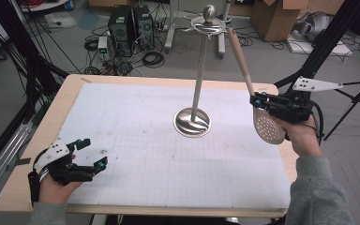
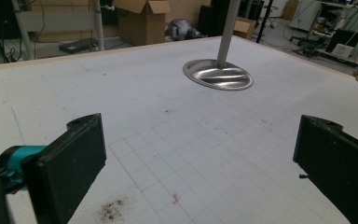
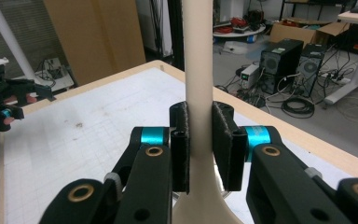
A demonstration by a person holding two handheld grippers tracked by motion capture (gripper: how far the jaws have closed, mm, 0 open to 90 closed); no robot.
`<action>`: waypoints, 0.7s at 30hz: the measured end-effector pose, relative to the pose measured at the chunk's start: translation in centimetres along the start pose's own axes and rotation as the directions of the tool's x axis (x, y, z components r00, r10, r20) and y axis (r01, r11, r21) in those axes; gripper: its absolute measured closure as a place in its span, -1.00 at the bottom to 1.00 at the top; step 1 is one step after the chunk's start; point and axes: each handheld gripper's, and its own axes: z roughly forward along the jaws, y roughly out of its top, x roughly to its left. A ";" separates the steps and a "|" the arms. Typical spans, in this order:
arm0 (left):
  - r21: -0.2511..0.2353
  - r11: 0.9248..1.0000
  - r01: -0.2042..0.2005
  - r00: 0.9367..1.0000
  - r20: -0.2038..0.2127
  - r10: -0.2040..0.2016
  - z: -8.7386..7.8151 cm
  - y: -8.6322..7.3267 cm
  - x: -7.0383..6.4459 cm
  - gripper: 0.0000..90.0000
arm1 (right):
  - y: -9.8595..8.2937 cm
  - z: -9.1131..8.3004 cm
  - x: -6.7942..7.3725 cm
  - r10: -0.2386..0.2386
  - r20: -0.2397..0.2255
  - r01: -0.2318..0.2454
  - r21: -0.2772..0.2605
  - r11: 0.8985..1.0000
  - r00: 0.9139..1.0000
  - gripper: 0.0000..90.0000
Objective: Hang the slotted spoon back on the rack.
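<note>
I hold 2 tongs, 1 in each hand. My right tongs [image 1: 258,101] are squeezed tight on a big spoon [image 1: 268,124] with lots of little holes in its round part. In the right gripper view I see the 2 black pads [image 3: 181,140] pressing the pale handle from both sides, low down near where it gets wide. The spoon is up in the air at the right edge of the table [image 1: 37,140]. Its round part hangs down and its handle leans up toward the top of the metal stand [image 1: 198,84].

The stand is in the middle of the table on its shiny round foot [image 2: 218,74]. At its top is a ring [image 1: 208,24] under a ball. The tip of the handle looks close to the ring, but I cannot tell if they touch.

My left tongs [image 1: 90,154] are wide open and hold nothing. They rest low over the near left corner, well apart from the stand.

I think I am in the hanging step. The spoon is picked up but not yet on the stand. Next I need to bring the handle end to the ring, go slow, and not bump the pole. I let go only when it hangs there.
</note>
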 end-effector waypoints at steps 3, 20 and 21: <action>-0.001 1.000 0.004 1.000 0.000 -0.004 -0.1 0.0 0.0 -0.94 | 0.0 0.2 0.0 -0.003 0.001 0.003 0.003 1.000 1.000 0.74; 0.005 1.000 0.003 1.000 0.002 -0.003 0.0 -0.2 -0.2 -0.94 | 0.2 2.3 0.6 -0.001 -0.003 0.002 0.053 0.999 1.000 0.74; 0.005 1.000 0.003 1.000 0.002 -0.003 0.0 -0.2 -0.2 -0.94 | 0.2 2.5 0.7 -0.002 -0.004 0.002 0.056 0.998 1.000 0.74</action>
